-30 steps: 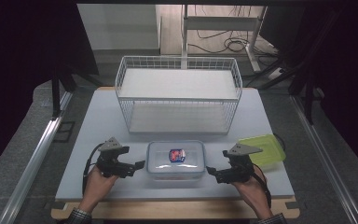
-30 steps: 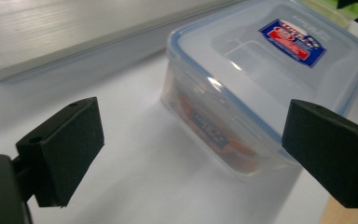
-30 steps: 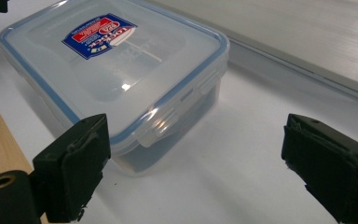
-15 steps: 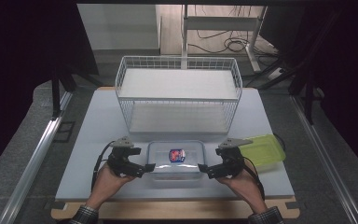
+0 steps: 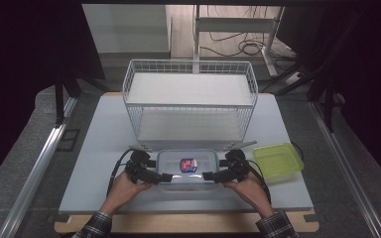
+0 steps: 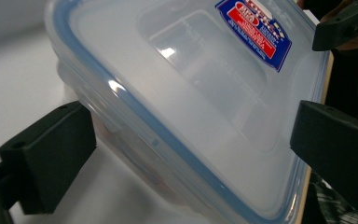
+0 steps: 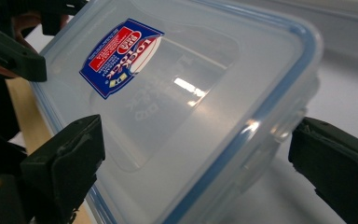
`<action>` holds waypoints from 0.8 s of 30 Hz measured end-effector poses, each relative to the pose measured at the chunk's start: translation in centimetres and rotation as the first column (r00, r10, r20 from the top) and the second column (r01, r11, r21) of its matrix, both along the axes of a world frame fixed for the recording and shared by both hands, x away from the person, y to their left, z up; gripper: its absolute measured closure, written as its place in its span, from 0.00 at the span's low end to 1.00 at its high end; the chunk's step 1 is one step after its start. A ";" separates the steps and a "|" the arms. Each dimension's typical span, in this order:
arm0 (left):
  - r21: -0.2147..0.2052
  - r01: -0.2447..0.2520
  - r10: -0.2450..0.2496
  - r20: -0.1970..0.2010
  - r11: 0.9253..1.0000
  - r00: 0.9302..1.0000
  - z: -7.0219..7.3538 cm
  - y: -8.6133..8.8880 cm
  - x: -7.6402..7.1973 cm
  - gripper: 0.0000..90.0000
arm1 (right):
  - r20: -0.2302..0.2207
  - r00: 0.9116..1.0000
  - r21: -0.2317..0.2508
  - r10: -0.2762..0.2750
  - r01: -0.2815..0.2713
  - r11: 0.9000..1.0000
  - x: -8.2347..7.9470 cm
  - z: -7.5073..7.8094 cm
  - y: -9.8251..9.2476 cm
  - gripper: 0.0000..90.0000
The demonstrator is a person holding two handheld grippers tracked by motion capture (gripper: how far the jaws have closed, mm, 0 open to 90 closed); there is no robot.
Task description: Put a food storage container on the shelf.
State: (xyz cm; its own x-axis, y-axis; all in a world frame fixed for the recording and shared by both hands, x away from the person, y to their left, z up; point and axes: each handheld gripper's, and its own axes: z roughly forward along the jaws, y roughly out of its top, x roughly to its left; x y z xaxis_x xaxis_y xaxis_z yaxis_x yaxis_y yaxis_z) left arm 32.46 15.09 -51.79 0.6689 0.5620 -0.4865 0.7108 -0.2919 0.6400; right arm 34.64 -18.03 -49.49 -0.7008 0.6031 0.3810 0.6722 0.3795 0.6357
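A clear plastic container with a blue-sealed lid and a red and blue sticker lies at the front middle of the table. My left gripper is at its left end, and my right gripper is at its right end. Both are open. In the left gripper view the container lies between the jaws of the left gripper, which stand wide on either side of it. The right gripper view shows the same: the container lies inside the spread jaws of the right gripper. I cannot tell whether any jaw touches it.
A white wire basket stands just behind the container, spanning the middle of the grey tabletop. A green plastic tray lies to the right of my right hand. A wooden strip runs along the table's front edge.
Both grippers have moved inward from the sides, and their jaws now straddle the container's two ends. The container has stayed in place.
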 end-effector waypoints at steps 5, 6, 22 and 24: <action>-0.007 0.001 -0.001 -0.027 1.000 1.000 0.2 0.4 -0.5 0.09 | -0.098 0.995 0.043 0.010 -0.006 0.999 0.6 -0.6 -0.3 0.07; -0.008 -0.001 0.001 -0.025 1.000 1.000 0.3 0.6 -0.6 0.09 | -0.098 0.995 0.043 0.010 -0.006 0.999 0.6 -0.6 -0.3 0.07; -0.091 -0.077 0.083 0.061 0.993 0.995 1.2 2.2 -4.3 0.50 | -0.041 0.999 0.130 0.012 -0.007 0.991 -2.7 0.9 -3.3 0.50; -0.107 -0.095 0.101 0.053 0.990 0.993 1.1 2.2 -4.3 0.51 | -0.059 0.998 0.154 0.001 0.008 0.988 -2.8 0.8 -3.6 0.51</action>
